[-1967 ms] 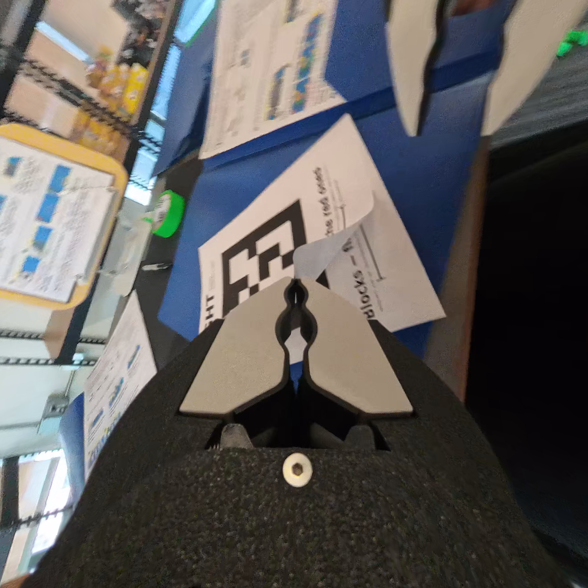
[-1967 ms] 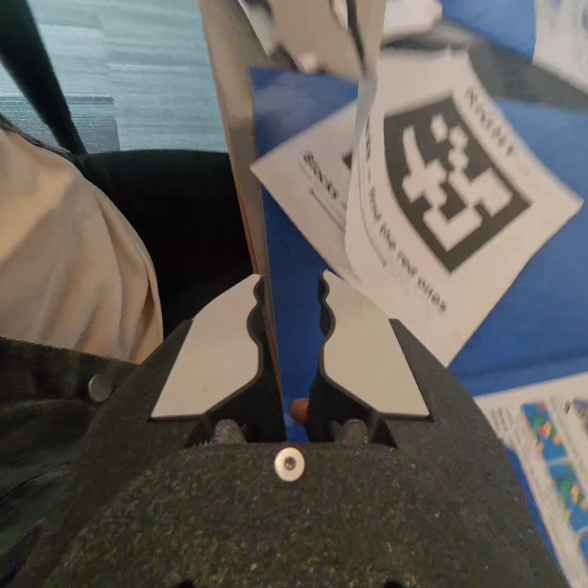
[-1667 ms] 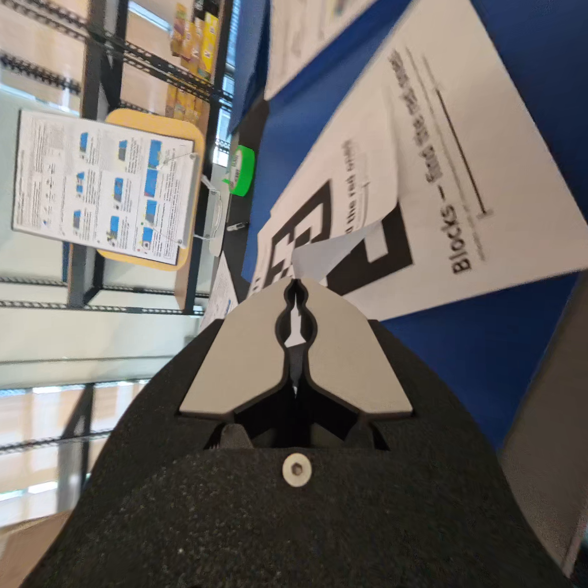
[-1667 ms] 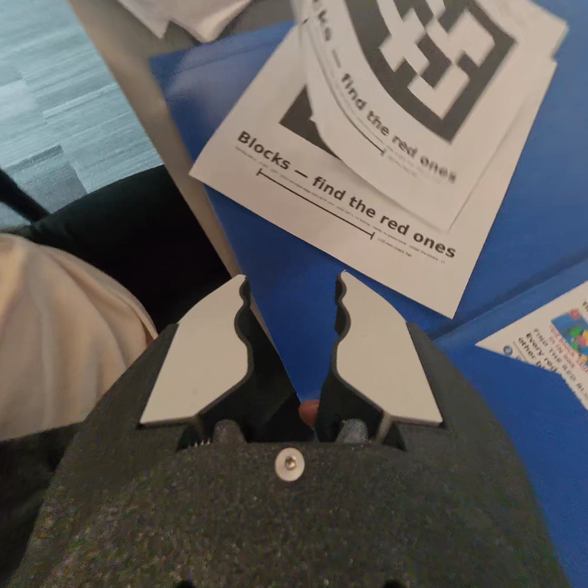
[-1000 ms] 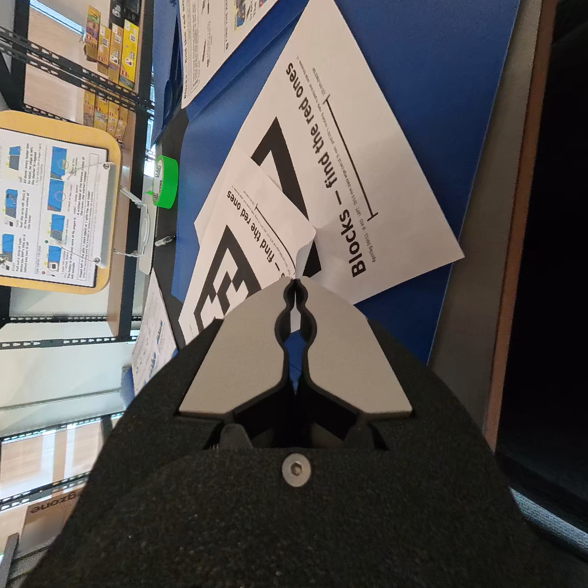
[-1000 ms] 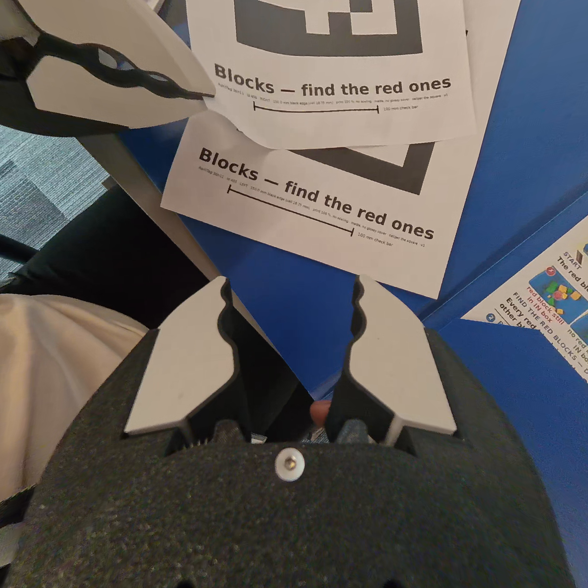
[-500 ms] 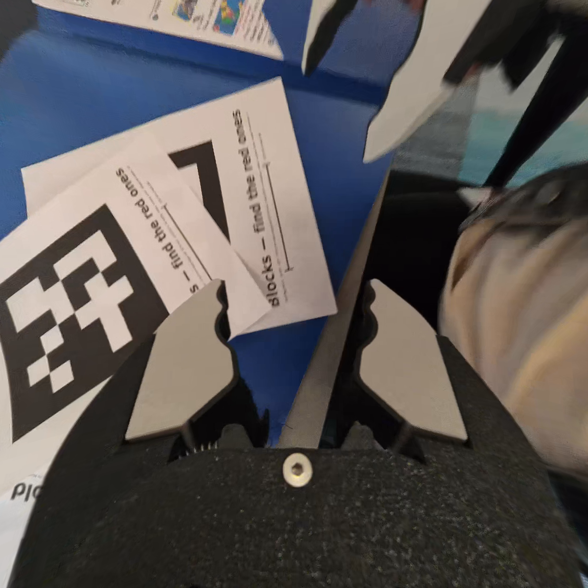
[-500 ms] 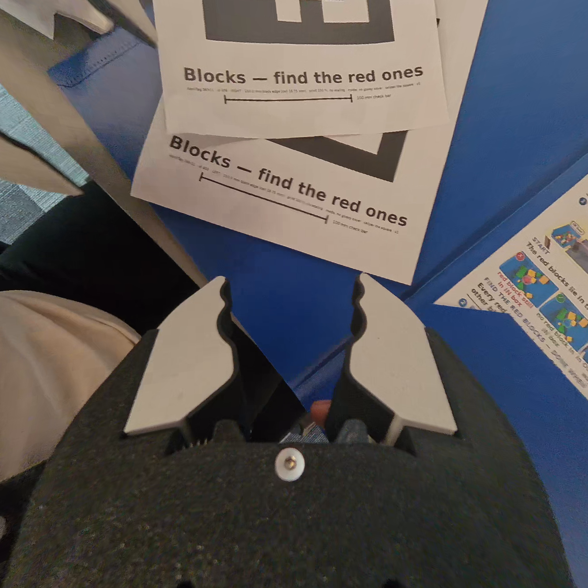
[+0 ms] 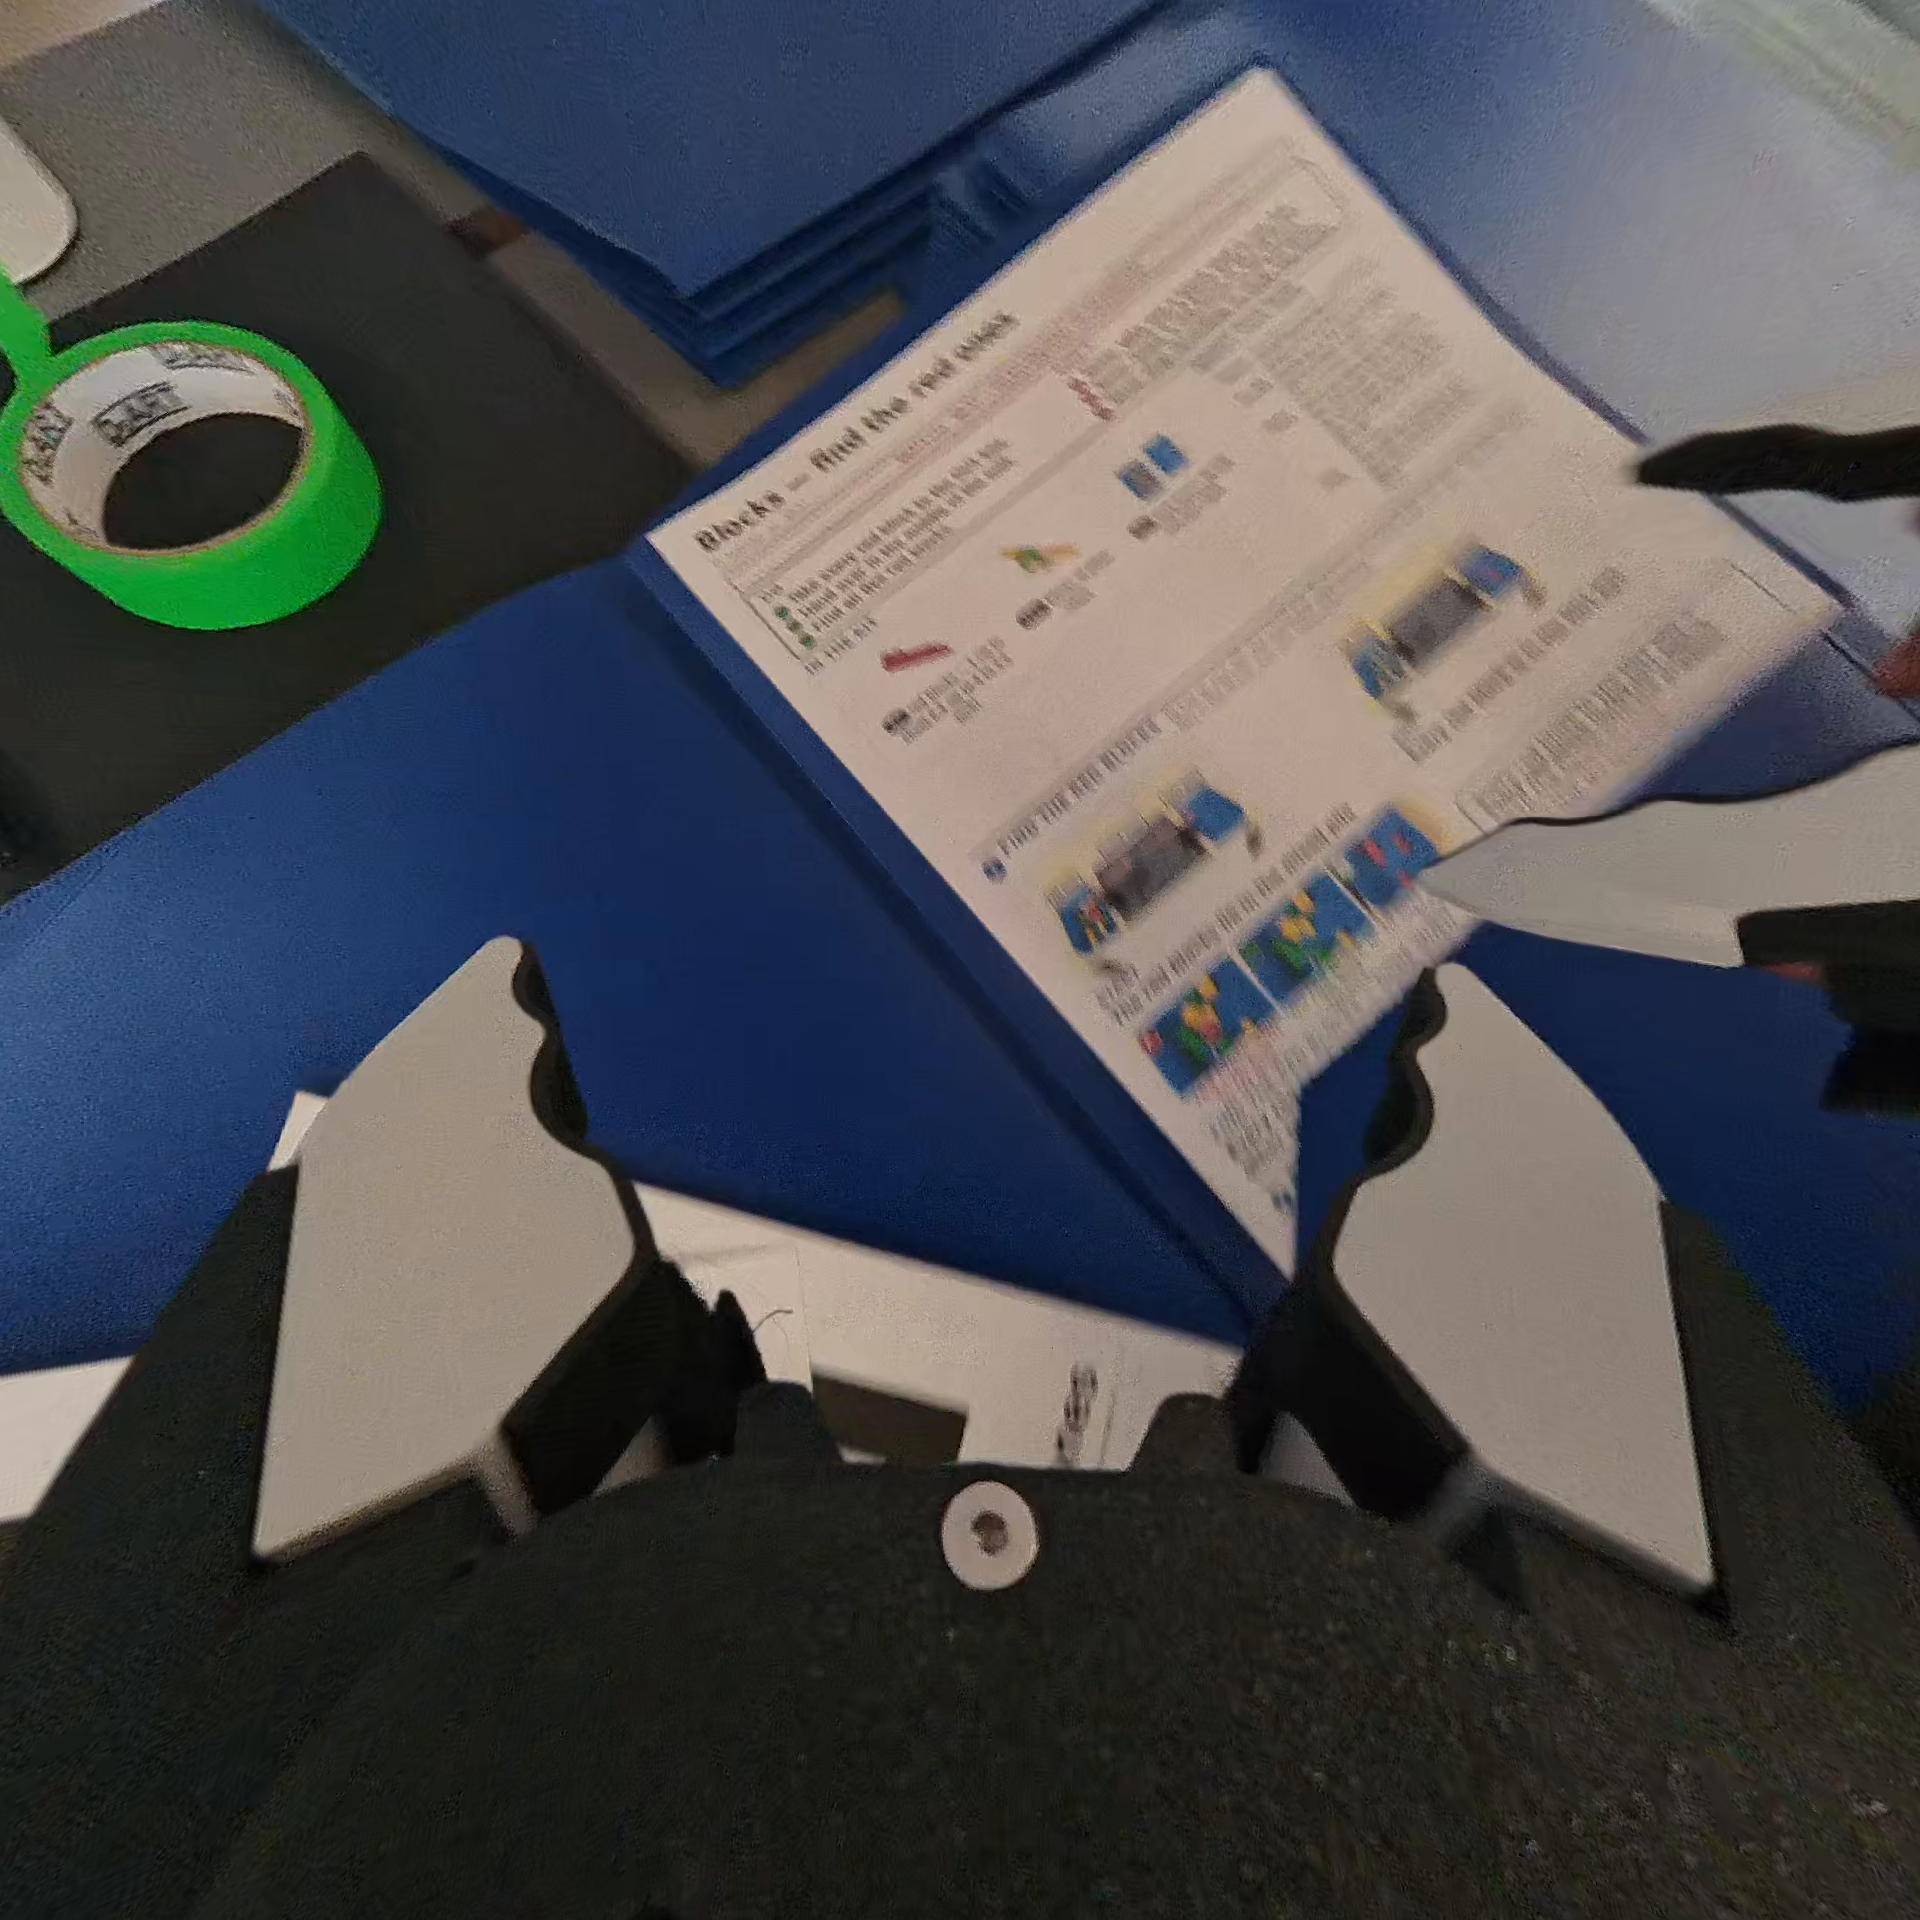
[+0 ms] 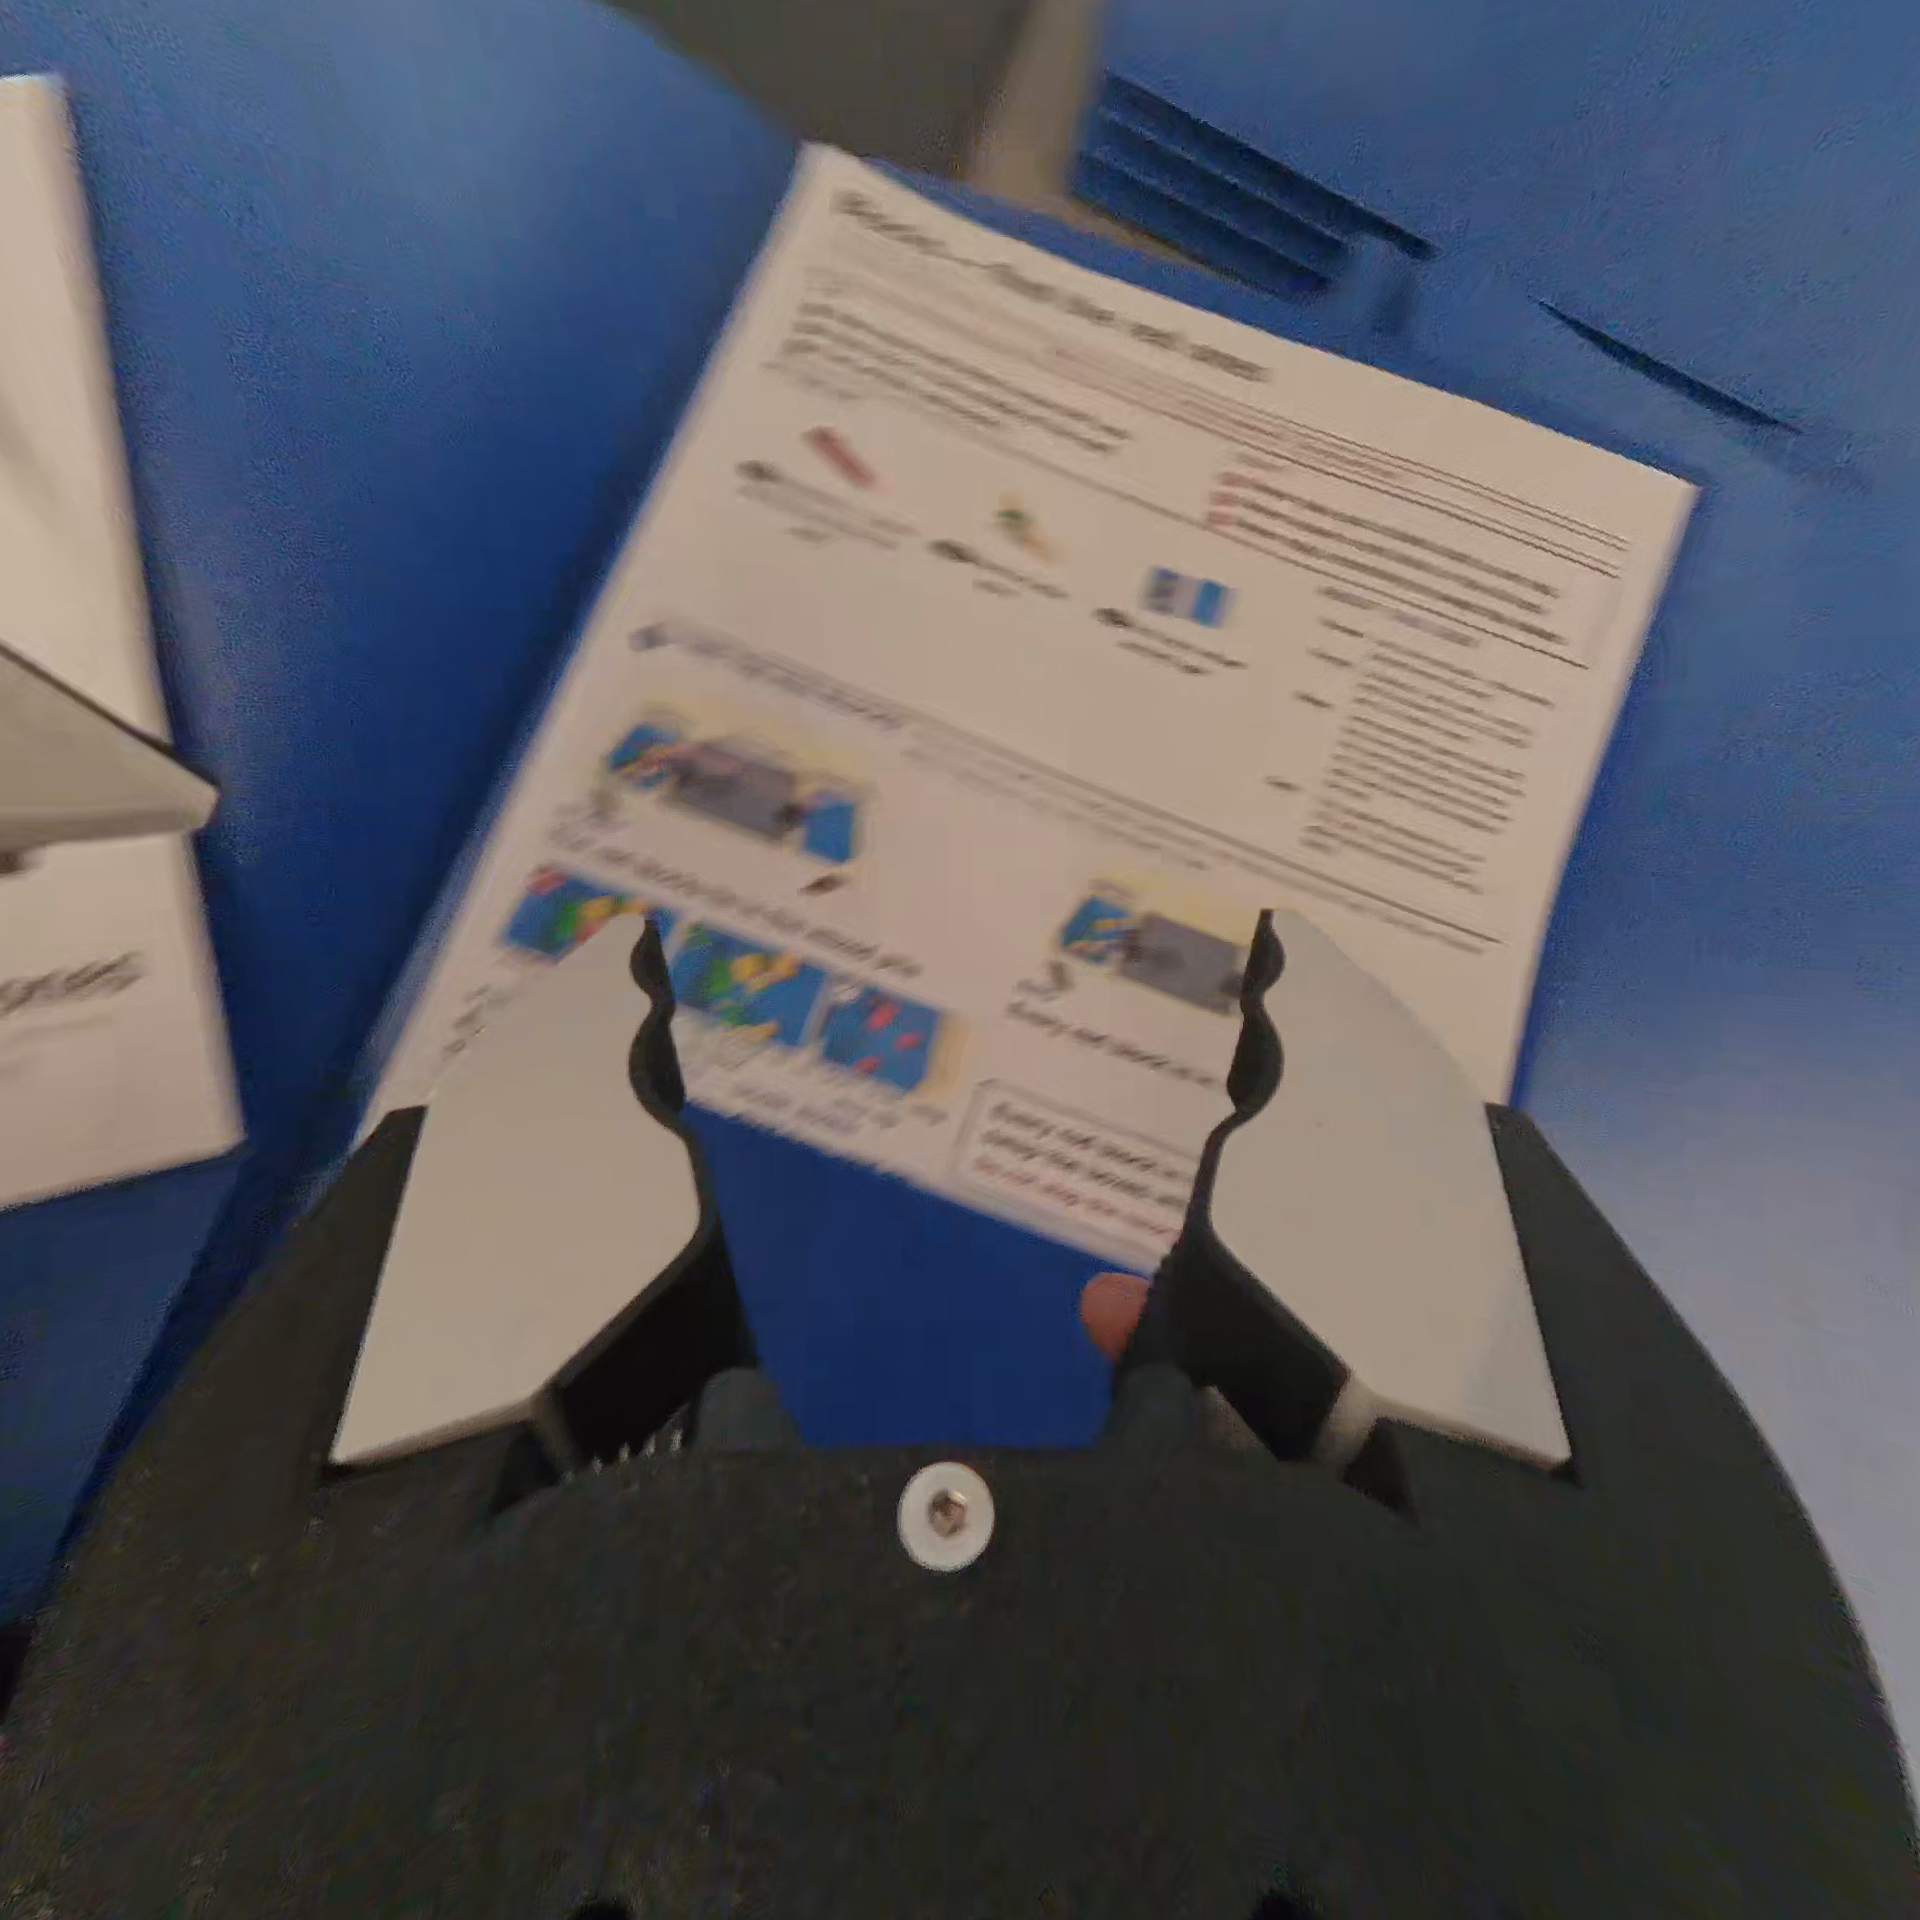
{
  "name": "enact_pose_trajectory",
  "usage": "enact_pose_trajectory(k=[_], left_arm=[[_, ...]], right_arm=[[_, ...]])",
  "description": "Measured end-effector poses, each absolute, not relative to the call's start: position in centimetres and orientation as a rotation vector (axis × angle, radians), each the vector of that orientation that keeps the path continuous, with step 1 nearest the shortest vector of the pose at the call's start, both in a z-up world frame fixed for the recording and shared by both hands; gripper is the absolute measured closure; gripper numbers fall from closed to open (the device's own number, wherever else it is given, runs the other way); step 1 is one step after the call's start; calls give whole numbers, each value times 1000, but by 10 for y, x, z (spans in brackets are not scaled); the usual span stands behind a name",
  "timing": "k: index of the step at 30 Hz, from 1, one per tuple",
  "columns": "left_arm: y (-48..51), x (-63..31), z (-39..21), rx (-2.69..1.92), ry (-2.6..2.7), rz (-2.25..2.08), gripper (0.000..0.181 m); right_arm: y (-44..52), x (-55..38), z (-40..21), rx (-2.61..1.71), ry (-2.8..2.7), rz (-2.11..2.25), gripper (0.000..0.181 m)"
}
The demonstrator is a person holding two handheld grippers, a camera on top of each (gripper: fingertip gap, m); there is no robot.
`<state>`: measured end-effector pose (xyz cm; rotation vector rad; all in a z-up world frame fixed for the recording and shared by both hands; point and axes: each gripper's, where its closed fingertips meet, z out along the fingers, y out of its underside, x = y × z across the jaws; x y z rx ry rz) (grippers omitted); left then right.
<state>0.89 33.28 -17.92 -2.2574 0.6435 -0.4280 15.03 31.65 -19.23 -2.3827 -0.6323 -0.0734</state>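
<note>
Your left gripper (image 9: 977, 997) has its jaws wide apart, holding nothing. So does your right gripper (image 10: 951, 961). Both hang over the blue mat (image 9: 623, 852). The picture sheet (image 10: 1143, 644) lies ahead at twelve o'clock. The green tape roll (image 9: 197, 478) sits far off at ten o'clock.

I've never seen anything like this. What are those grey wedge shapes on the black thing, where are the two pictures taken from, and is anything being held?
No robot here: a person carries a hand-held two-finger tool in each hand, and each tool has a camera looking out along its grey fingers. One picture is from the left tool, the other from the right tool. Both are open and hold nothing. Under them lies a blue cloth with a printed instruction sheet on it, nearest the right tool. A roll of green tape sits on a dark surface to the left, and more white paper lies just below the left tool.
</note>
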Motion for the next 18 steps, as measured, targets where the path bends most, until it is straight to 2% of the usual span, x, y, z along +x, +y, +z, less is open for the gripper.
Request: enact_pose_trajectory(k=[1,6,18], left_arm=[[347,15,-185,-2271,626,-402,33],[388,40,-210,-2326,558,-382,33],[396,63,-222,-2316,595,-401,34]], right_arm=[[328,161,-195,-2413,-592,-102,74],[358,188,-220,-2515,-549,-211,63],[360,191,-223,-2493,-551,-221,68]])
